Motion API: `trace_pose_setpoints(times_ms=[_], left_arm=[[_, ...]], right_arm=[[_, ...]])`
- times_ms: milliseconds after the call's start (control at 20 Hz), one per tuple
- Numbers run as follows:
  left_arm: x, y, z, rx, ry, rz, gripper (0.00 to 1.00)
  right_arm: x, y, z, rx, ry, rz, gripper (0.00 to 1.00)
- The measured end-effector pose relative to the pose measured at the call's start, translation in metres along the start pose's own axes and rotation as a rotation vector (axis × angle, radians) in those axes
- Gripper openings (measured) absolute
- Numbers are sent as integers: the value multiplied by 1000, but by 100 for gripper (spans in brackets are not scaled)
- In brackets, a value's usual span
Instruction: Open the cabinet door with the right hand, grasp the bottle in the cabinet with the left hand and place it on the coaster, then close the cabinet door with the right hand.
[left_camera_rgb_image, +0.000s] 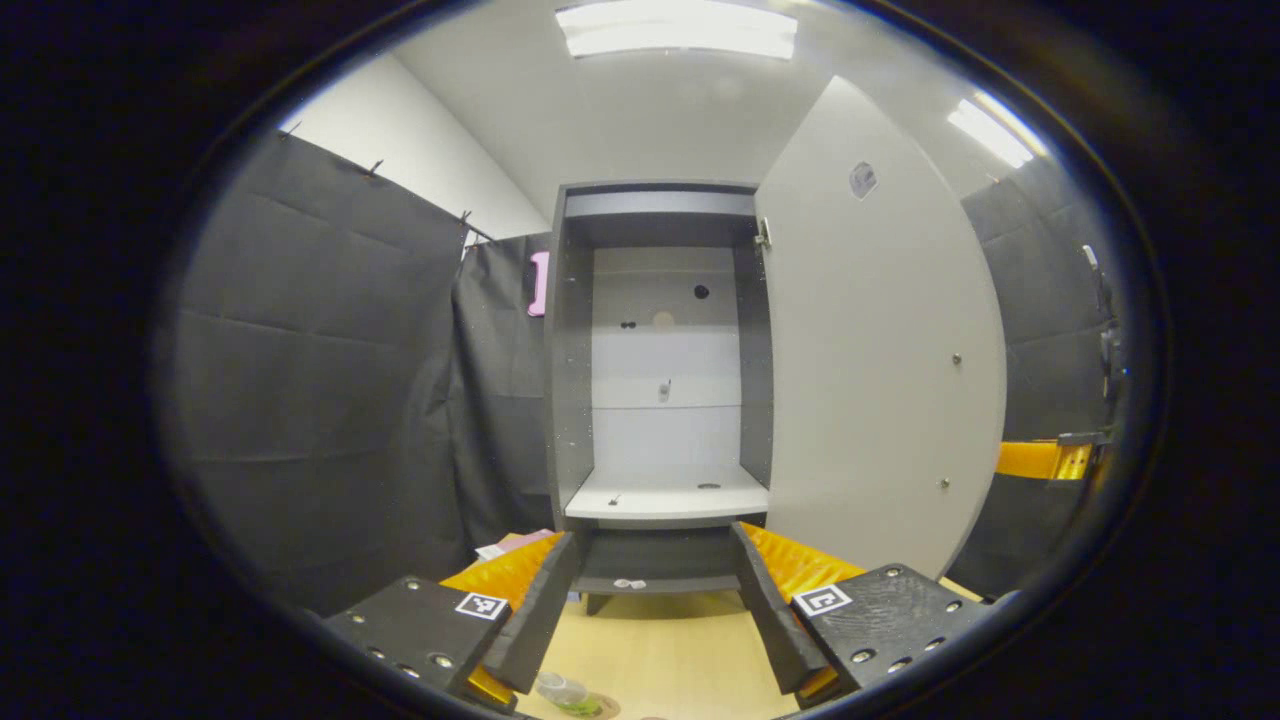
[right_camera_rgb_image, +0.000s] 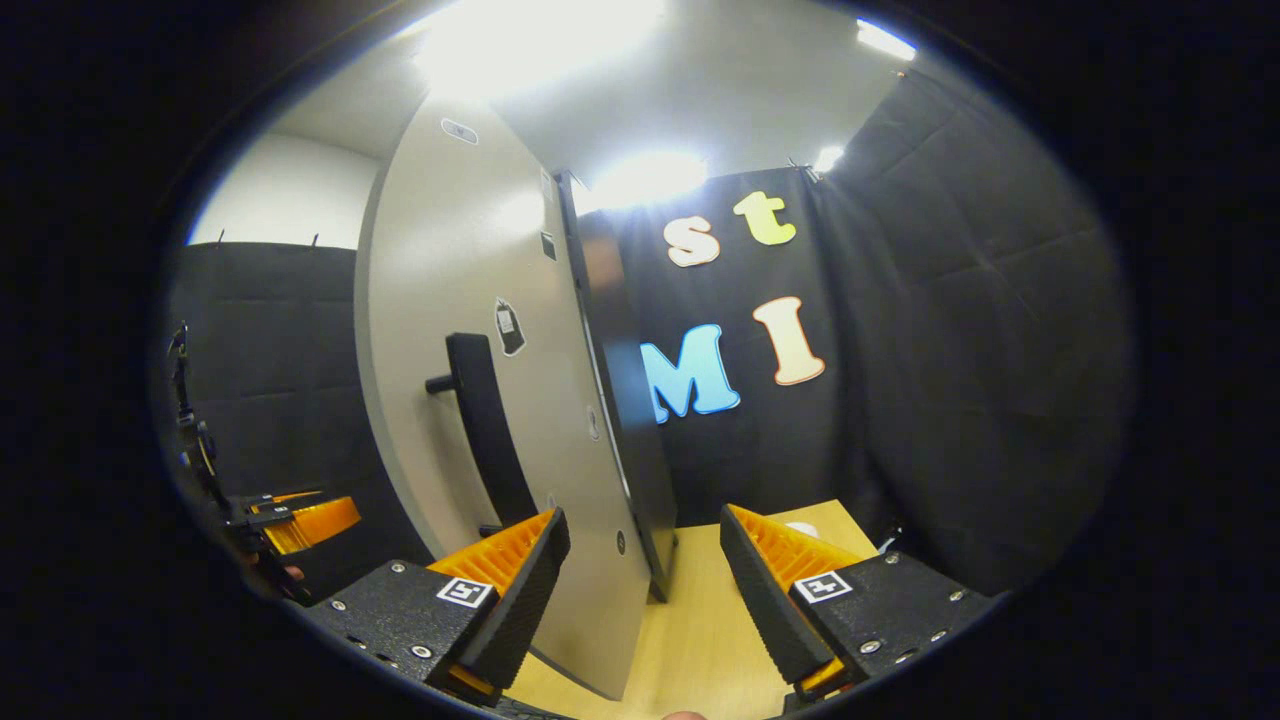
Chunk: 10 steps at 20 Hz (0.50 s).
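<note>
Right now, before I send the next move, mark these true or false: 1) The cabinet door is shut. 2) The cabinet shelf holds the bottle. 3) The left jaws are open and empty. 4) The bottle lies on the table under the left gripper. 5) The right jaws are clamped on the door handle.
1) False: the cabinet door stands swung open.
2) False: the cabinet shelf holds no bottle.
3) True: the left gripper has its jaws spread with nothing between them.
4) True: the bottle lies low on the table.
5) False: the right gripper is open, apart from the door handle.
</note>
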<state>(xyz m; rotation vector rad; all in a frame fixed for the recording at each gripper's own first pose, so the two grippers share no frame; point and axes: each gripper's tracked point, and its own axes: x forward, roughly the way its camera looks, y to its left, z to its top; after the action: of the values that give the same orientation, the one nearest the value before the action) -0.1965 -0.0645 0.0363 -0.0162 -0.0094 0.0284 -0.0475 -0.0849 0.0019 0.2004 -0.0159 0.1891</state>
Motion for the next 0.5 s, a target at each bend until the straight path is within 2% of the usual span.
trace_pose_setpoints(times_ms=[50, 100, 200, 250, 350, 400, 450, 500], left_arm=[[-1, 0, 1, 4, 0, 4, 95], [-3, 1, 1, 9, 4, 3, 80], [-5, 2, -1, 26, 9, 2, 91], [-4, 4, 1, 31, 5, 7, 87], [-3, 9, 3, 38, -2, 15, 87], [-1, 11, 4, 45, -2, 20, 95], [0, 13, 4, 52, -4, 17, 95], [1, 14, 5, 60, -3, 16, 87]], right_arm=[[-2, 4, 1, -11, -2, 15, 94], [-2, 6, 2, -25, -2, 18, 94], [-4, 6, 2, -38, -2, 12, 94], [-3, 8, 1, -27, 1, 10, 94], [-4, 11, 3, -6, 4, 2, 95], [-4, 12, 3, -13, 12, -5, 94], [-5, 12, 4, -17, 12, -14, 94], [-5, 14, 4, -21, 18, -23, 94]])
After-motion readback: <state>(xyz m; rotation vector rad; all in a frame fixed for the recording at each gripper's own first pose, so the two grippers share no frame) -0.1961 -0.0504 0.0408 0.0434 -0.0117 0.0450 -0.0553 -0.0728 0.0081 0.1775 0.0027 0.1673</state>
